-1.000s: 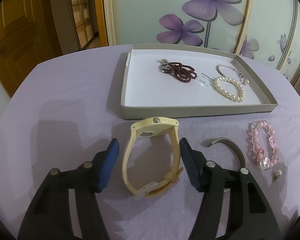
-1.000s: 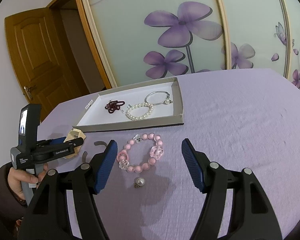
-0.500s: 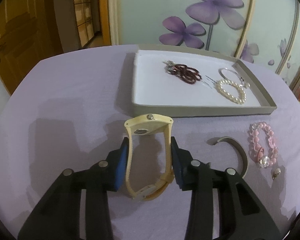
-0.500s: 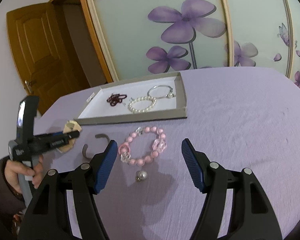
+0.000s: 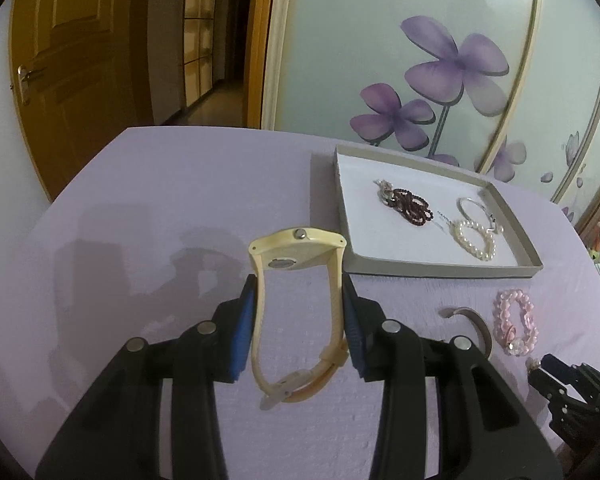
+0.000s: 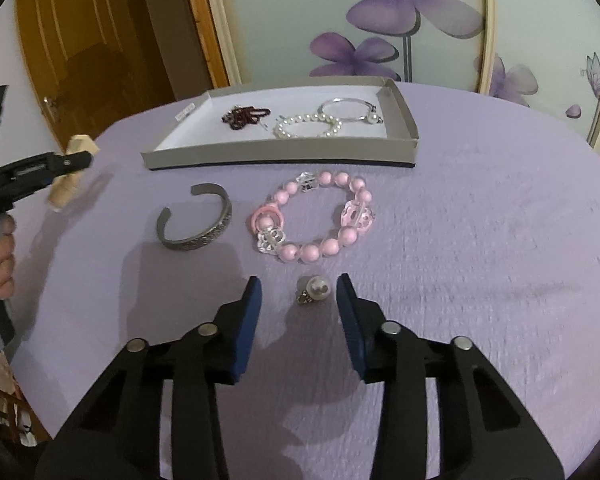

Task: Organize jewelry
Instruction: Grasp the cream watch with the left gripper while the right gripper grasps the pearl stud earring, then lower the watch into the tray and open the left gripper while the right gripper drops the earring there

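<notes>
We clamp cream watch (image 5: 298,312) in left gripper (image 5: 298,300), lifted above purple surface (image 5: 160,200), near tray (image 5: 440,268). Our right gripper (image 6: 298,294) half-open, straddling pearl earring (image 6: 315,289) without touching.

On the table (image 6: 480,240), the tray (image 6: 284,156) sits at twelve o'clock from the right gripper (image 6: 299,304), holding the bead string (image 6: 244,114) to the left, the pearl bracelet (image 6: 308,126) in the middle and the bangle (image 6: 350,110) to the right. Before the tray lie the cuff (image 6: 198,220) at eleven o'clock and the beaded bracelet (image 6: 312,216) just right of it. The earring (image 6: 314,290) lies between the right gripper's fingers, and the watch (image 5: 300,312) sits between the left gripper's (image 5: 299,316) fingers at nine o'clock, left of the cuff.
</notes>
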Demonstrator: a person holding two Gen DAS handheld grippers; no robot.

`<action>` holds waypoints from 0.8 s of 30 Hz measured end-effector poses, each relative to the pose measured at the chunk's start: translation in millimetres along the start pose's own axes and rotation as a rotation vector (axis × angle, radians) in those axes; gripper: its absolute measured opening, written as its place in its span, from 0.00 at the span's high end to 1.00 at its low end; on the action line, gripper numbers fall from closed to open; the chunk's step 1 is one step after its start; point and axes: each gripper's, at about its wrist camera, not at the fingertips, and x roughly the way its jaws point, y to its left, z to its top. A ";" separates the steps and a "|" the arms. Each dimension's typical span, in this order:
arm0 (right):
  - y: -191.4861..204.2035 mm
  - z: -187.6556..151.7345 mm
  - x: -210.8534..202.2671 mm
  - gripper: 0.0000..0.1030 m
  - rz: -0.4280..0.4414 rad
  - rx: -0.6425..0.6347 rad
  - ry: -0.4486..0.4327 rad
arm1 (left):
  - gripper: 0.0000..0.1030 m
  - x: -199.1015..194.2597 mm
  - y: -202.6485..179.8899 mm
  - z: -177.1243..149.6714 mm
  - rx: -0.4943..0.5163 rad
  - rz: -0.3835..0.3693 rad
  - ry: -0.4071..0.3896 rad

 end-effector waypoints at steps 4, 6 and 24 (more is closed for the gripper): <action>-2.8 1.4 6.1 0.68 -0.032 0.016 0.020 | 0.61 -0.7 0.0 -1.7 0.003 -0.009 0.004; -2.8 2.5 6.8 0.71 -0.037 0.014 0.021 | 0.61 0.3 -0.8 -2.2 0.006 -0.013 0.008; -6.3 16.2 -23.9 0.85 -0.011 0.018 -0.069 | 0.61 -1.8 -6.8 -3.1 0.015 -0.025 0.011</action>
